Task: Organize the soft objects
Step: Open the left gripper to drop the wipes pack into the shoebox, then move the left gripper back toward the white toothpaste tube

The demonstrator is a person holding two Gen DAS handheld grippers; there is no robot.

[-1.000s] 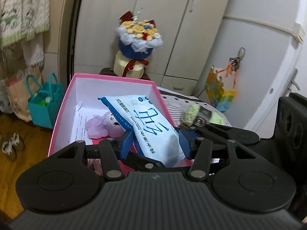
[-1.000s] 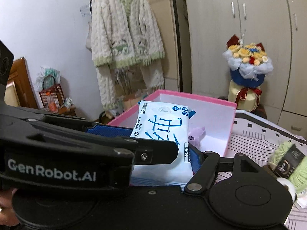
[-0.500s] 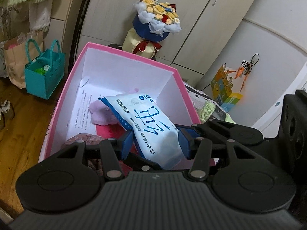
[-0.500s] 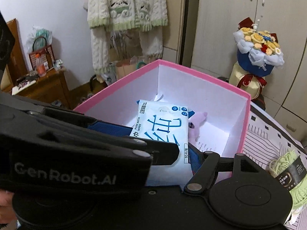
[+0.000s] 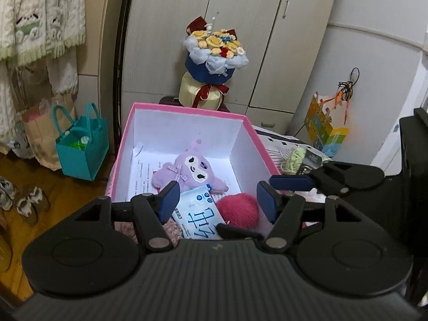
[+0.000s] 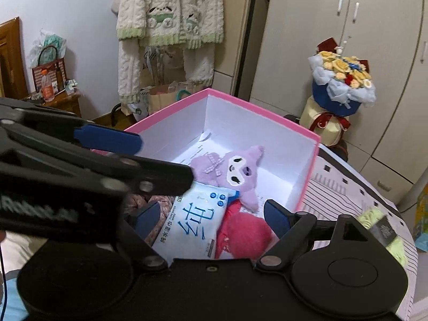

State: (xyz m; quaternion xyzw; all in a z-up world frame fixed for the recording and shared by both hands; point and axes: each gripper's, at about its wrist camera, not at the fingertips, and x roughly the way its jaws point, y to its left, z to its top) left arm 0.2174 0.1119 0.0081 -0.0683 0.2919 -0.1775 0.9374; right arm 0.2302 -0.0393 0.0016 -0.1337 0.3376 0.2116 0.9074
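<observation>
A pink box [image 5: 184, 108] [image 6: 262, 109] with white walls holds a purple plush toy [image 5: 187, 171] [image 6: 235, 172], a blue-white wet wipes pack [image 5: 199, 218] [image 6: 194, 222], a red fluffy ball [image 5: 239, 210] [image 6: 243, 234] and a floral cloth [image 6: 160, 208]. The wipes pack lies in the box, resting partly on the plush. My left gripper [image 5: 218, 198] is open and empty above the pack. My right gripper [image 6: 211, 216] is open and empty, beside the left one. A skein of green yarn [image 5: 294, 159] [image 6: 385, 232] lies on the bed to the right of the box.
The box stands on a striped bed cover [image 6: 345, 187]. A flower bouquet [image 5: 215, 64] stands behind it before white wardrobes. A teal bag [image 5: 80, 144] and shoes [image 5: 24, 198] sit on the wooden floor at left. A knitted cardigan [image 6: 171, 13] hangs on the wall.
Both grippers opened and let go of the wipes pack, which dropped into the box onto the plush. Both grippers pulled back and up a little.
</observation>
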